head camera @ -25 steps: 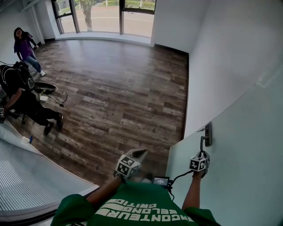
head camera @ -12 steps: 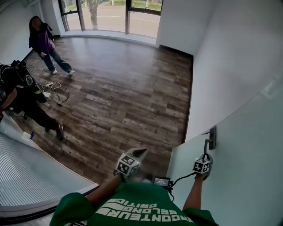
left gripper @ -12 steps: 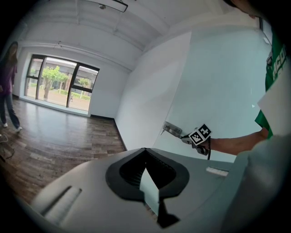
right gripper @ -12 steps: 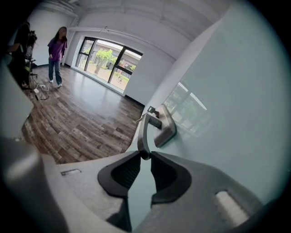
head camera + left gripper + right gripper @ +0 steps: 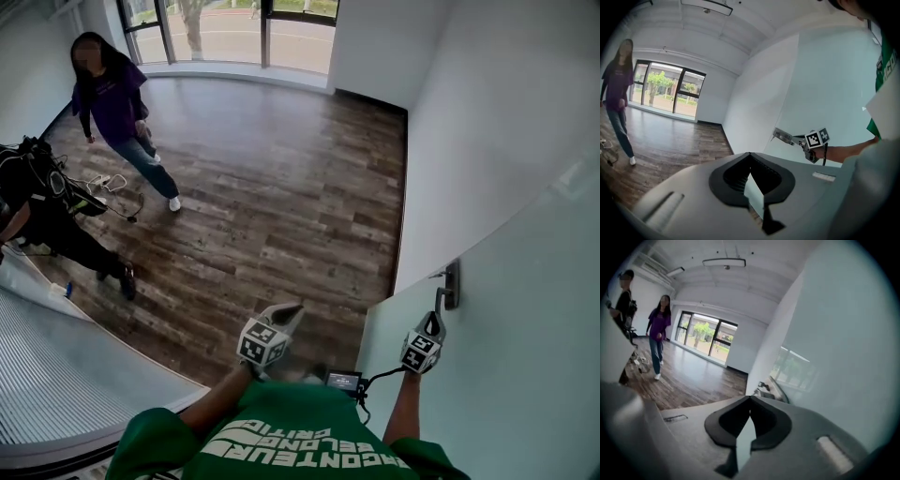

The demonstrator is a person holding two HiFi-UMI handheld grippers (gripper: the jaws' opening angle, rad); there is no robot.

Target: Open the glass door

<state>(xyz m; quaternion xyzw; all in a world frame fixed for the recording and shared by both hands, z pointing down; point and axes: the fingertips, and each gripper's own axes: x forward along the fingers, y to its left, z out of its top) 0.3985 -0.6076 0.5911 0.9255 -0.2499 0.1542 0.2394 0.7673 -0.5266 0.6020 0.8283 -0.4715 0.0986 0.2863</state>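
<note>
Glass door stands at our right: heavy, stiff and slick, we judge, with the handle its 1 sound hold. Our right claw is closed and empty just beside that handle; our left claw hangs closed and idle.

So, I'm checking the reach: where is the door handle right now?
In the head view, the door handle sits lower right, near the glass door's edge, just ahead of the right gripper.
</note>
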